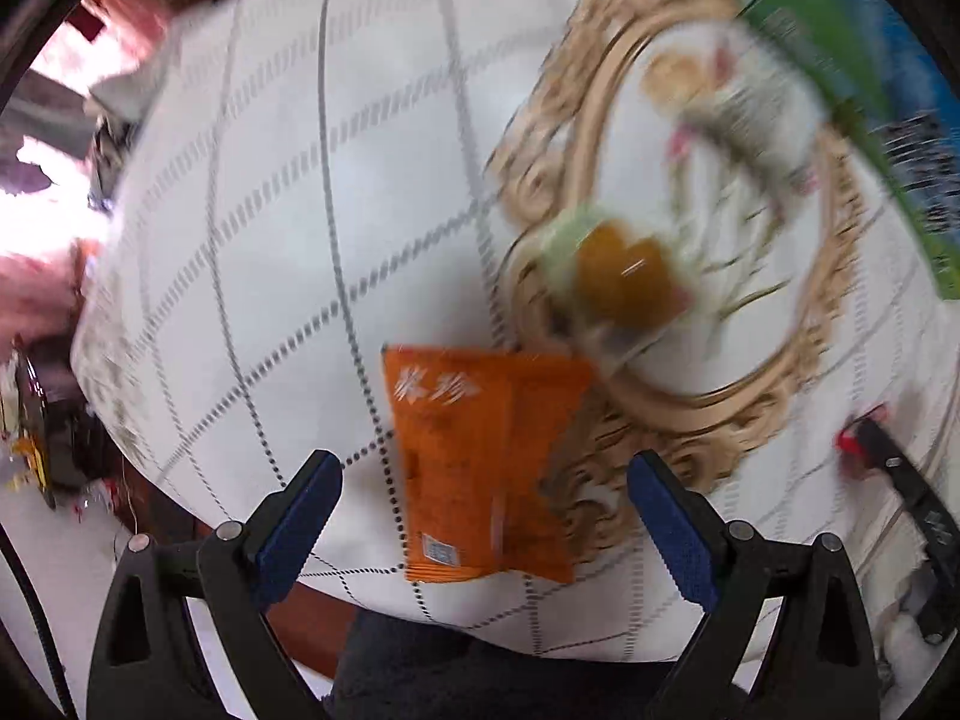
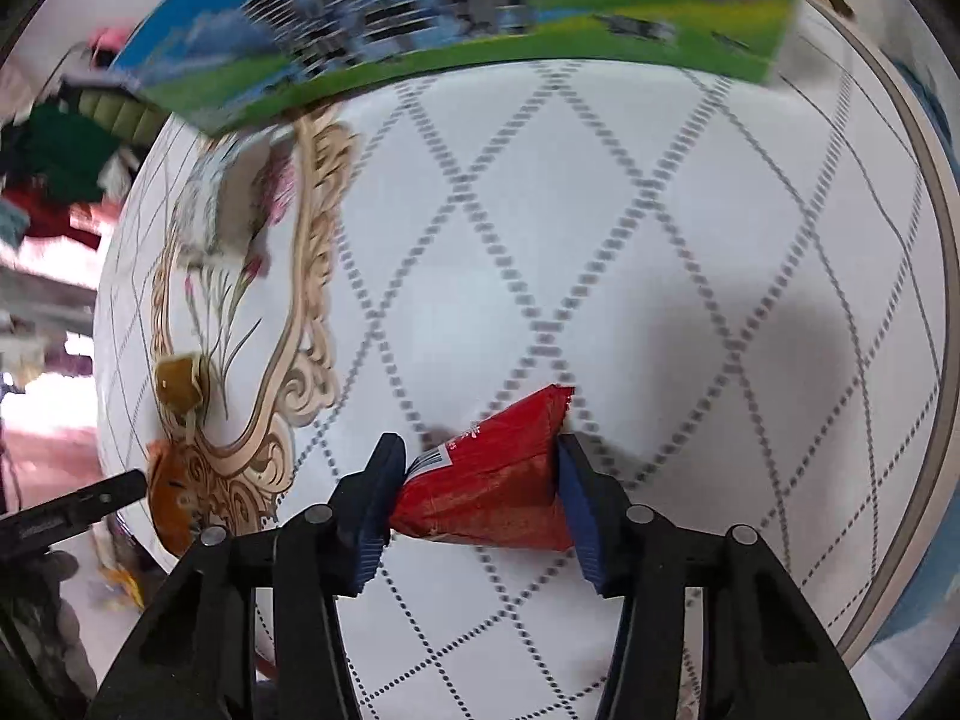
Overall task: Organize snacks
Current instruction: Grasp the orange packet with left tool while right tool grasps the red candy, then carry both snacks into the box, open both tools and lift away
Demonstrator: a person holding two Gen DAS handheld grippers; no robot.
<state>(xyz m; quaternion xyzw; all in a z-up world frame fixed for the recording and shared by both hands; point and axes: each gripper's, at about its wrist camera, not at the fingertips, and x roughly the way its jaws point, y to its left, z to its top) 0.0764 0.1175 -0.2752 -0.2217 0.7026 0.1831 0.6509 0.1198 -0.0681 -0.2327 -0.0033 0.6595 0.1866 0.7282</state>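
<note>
Surface: white tablecloth with a grey dashed diamond grid and a printed oval gold scroll frame, spread over a table whose near edge curves below the jaws in the left wrist view; the room beyond that edge is pink, dark and too blurred to read. Left gripper: jaws spread wide, pads clear of everything, nothing grasped. Orange snack packet: flat on the cloth between the open jaws, closer to neither pad, its far corner overlapping the gold frame. Small packet with a brown-orange content: beyond the jaws, inside the oval, smeared by motion; wrapper detail unreadable. A second pale item lies farther still, too blurred to identify. Green and blue box: past the oval, cut off by the picture edge, print illegible. Right gripper: jaws clenched on the red snack packet, both pads pressing its sides, the packet's far tip reaching beyond the fingertips; whether it rests on the cloth or is lifted cannot be told. A black part of the other gripper shows at the margin of each view, mostly cut off
</note>
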